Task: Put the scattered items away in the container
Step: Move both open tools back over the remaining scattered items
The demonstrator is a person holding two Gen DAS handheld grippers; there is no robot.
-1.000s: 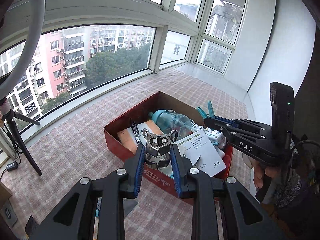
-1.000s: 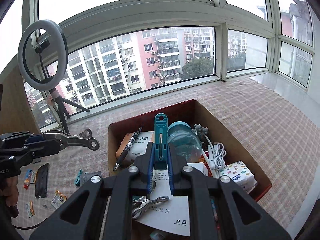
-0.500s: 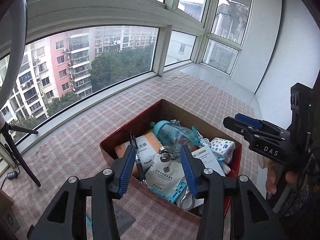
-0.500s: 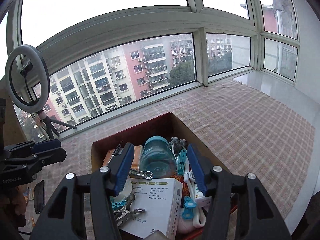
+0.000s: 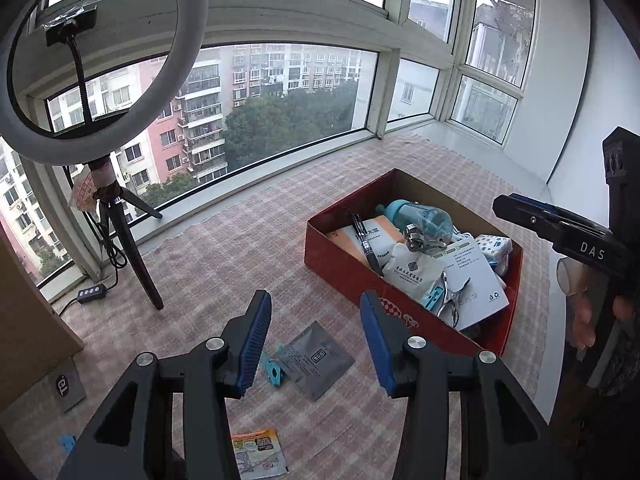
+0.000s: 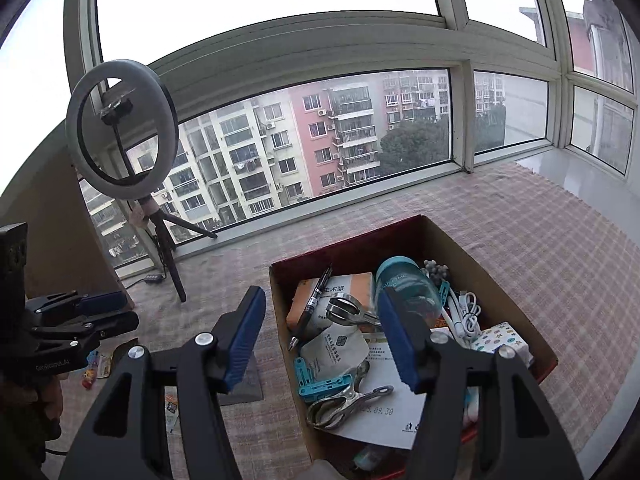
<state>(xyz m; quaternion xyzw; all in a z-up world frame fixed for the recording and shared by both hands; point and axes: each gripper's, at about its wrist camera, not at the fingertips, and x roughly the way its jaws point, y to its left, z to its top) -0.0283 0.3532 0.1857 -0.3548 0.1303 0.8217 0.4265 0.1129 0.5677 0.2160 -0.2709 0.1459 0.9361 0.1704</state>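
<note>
Box (image 6: 496, 276) (red outside) crammed with clutter

both grippers, left gripper (image 5: 314, 336) and right gripper (image 6: 322, 332), are matte black with ribbed blue pads (image 5: 253, 344), silver screws (image 5: 214, 343), white "das" lettering; bare skin on hand (image 5: 582, 312).
</note>
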